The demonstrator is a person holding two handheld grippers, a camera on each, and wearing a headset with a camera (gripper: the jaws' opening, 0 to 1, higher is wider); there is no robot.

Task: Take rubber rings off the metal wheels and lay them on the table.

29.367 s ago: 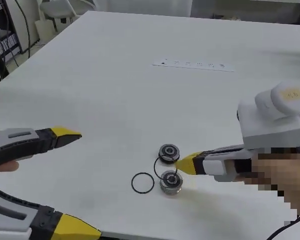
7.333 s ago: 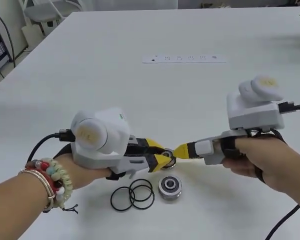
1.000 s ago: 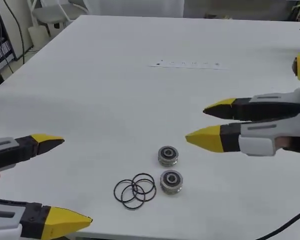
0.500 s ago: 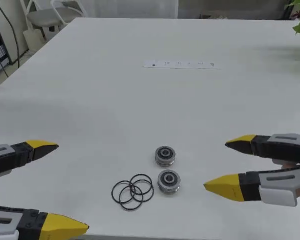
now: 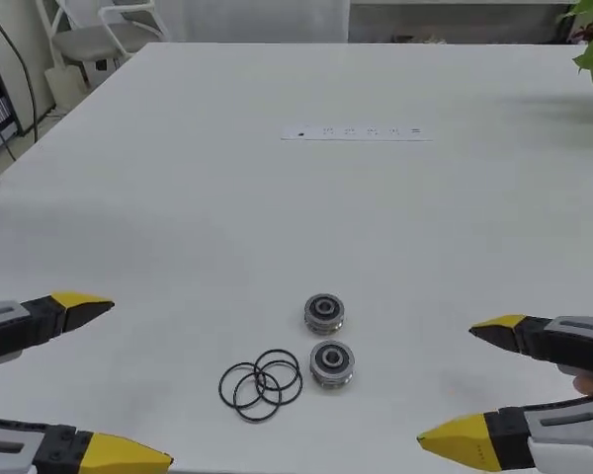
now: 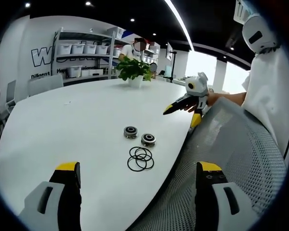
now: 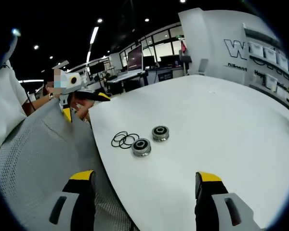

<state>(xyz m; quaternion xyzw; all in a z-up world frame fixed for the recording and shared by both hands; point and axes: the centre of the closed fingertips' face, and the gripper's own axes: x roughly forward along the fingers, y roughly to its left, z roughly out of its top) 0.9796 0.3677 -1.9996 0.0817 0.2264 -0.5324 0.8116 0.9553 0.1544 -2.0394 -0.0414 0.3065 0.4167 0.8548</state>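
Apparently near the end of the job.

Head view: left claw [image 5: 141, 381] low at the left edge, jaws spread wide, nothing between them. Right claw [image 5: 446, 385] low at the right edge, likewise gaping and empty. Both well apart from the work, probably held out to the sides to keep the pieces in plain sight. On the white surface [image 5: 277, 207], rubber rings [image 5: 261, 382] lying flat in a loose overlapping cluster, just beside the near wheel [image 5: 331, 362]. Far wheel [image 5: 323, 311] close behind it, apparently not touching. Rings gathered in one spot, presumably to keep them together and off the wheels. Rings thin, black, round, limp-looking. Wheels short and thick, bright grey metal, dark band around a pale hub, grooved on the rim. Too small to check the grooves for a leftover ring. Surface smooth and matt. Power strip [image 5: 356, 132] flat, farther back.

Left gripper view: own yellow-tipped jaws wide apart at the bottom, empty. Rings [image 6: 140, 159] nearest, then near wheel [image 6: 148, 139] and far wheel [image 6: 131, 132]. Right claw [image 6: 180, 116] at the surface's edge, open.

Right gripper view: own jaws wide apart, empty. Near wheel [image 7: 141, 147] and far wheel [image 7: 160, 133] side by side, rings [image 7: 125, 139] just beside the near one. Left claw [image 7: 85, 106] off past the edge, open.
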